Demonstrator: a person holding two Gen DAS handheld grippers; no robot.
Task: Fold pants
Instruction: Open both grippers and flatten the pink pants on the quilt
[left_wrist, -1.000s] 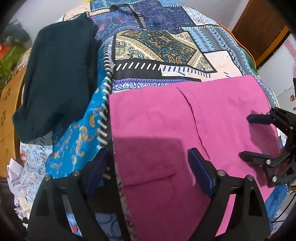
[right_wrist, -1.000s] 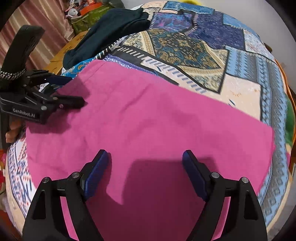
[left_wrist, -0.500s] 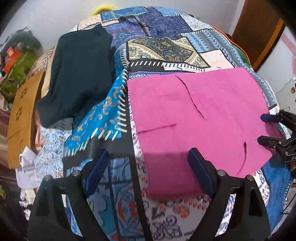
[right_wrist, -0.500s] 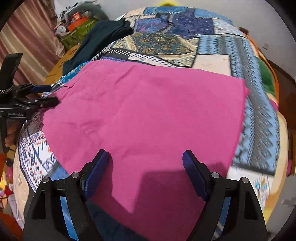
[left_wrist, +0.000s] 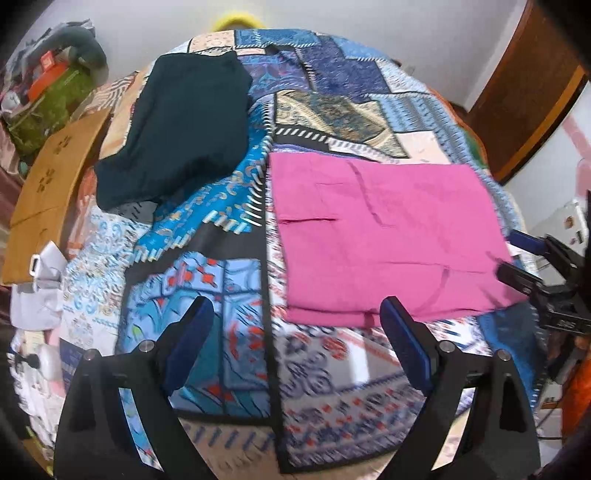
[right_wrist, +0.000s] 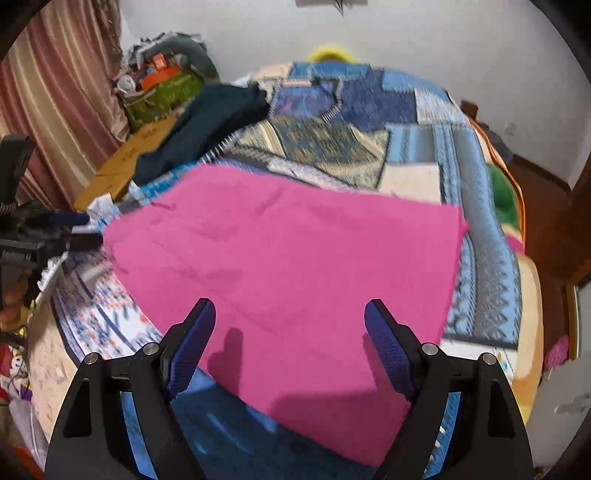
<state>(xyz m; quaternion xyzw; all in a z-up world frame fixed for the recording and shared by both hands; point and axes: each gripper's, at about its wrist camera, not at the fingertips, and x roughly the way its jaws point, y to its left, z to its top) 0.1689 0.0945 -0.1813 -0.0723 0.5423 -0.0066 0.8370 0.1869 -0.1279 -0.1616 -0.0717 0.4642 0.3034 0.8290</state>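
Left wrist: dark garment (left_wrist: 184, 125) (folded) lies beside pink pants (left_wrist: 384, 236).

Bedspread (right_wrist: 480, 236) blurred; right gripper (left_wrist: 517, 254) perhaps cut off at edge.

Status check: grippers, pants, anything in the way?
Left gripper open, holding nothing. Right gripper open, over the pants' near edge. Pink pants lie flat, folded, on the bedspread. Dark garment lies apart, not in the way.
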